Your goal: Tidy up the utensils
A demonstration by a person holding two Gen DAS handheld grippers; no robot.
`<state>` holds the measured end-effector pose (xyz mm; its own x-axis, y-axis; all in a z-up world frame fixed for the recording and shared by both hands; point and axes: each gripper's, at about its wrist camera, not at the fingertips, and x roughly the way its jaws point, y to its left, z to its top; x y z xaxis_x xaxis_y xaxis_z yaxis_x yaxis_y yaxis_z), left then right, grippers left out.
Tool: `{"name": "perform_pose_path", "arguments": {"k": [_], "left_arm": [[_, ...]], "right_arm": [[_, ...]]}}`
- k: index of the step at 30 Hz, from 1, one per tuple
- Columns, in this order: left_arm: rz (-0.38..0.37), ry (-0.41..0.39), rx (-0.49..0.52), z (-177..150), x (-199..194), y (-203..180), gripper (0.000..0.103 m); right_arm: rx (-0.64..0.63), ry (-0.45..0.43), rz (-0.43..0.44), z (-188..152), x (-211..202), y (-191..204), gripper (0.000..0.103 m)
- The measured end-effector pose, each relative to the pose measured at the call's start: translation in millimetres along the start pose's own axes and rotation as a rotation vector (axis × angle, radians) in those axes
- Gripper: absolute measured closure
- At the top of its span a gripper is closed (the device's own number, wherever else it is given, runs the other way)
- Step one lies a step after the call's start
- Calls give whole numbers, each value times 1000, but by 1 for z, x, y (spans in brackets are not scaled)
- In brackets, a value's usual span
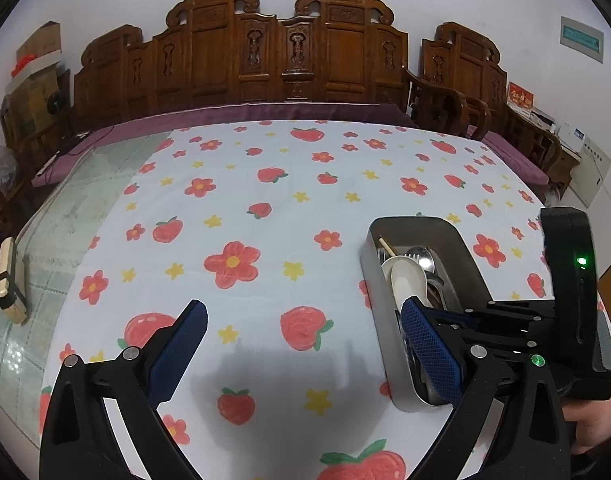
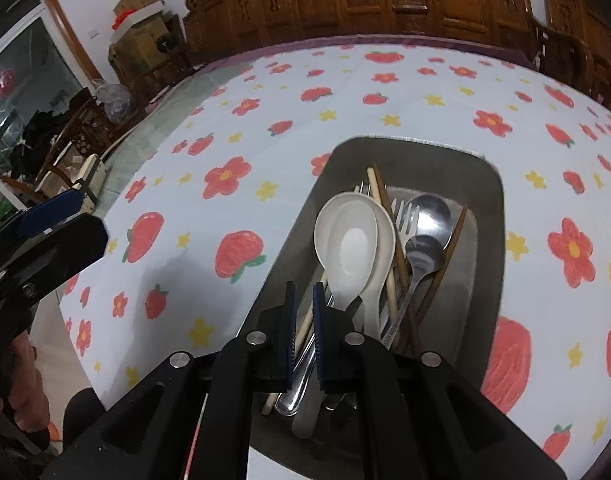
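Observation:
A grey metal tray (image 2: pixel 485 216) sits on the flowered cloth and holds several utensils: two white ceramic spoons (image 2: pixel 351 248), metal spoons (image 2: pixel 429 212), a fork (image 2: pixel 405 216) and chopsticks (image 2: pixel 379 192). My right gripper (image 2: pixel 303 320) hangs over the tray's near end, its jaws shut to a thin slit. A pale chopstick and a metal handle (image 2: pixel 291 394) show through the slit and lie below it. My left gripper (image 1: pixel 305 316) stands wide open above bare cloth, left of the tray (image 1: pixel 465 240), with nothing between its fingers. Its right finger (image 1: pixel 429 344) overlaps the tray's near left rim.
The white cloth with red flowers and strawberries (image 1: pixel 233 260) covers most of the table; a green glass strip (image 1: pixel 65 216) shows at its left. Carved wooden chairs (image 1: pixel 265 52) line the far side. A small wooden block (image 1: pixel 7 276) lies at the left edge. A hand (image 1: pixel 597 428) holds the right gripper's body.

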<state>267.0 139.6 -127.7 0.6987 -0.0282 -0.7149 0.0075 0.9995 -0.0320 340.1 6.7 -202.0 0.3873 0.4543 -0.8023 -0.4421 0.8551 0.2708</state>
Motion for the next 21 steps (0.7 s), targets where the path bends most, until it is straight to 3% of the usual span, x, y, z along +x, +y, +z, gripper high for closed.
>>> {"name": "perform_pose_path", "arguments": {"k": [14, 16, 18, 21], "left_arm": [[-9, -22, -28, -6, -2, -28, 9], [-12, -35, -34, -7, -5, -33, 9], [-11, -41, -42, -8, -8, -40, 9], [-11, -54, -38, -10, -16, -52, 9]], "right_arm": [[-140, -218, -145, -18, -91, -9, 93], [-133, -236, -155, -22, -103, -14, 88], [-120, -256, -160, -27, -116, -20, 72], [-105, -289, -185, -36, -133, -27, 58]]}}
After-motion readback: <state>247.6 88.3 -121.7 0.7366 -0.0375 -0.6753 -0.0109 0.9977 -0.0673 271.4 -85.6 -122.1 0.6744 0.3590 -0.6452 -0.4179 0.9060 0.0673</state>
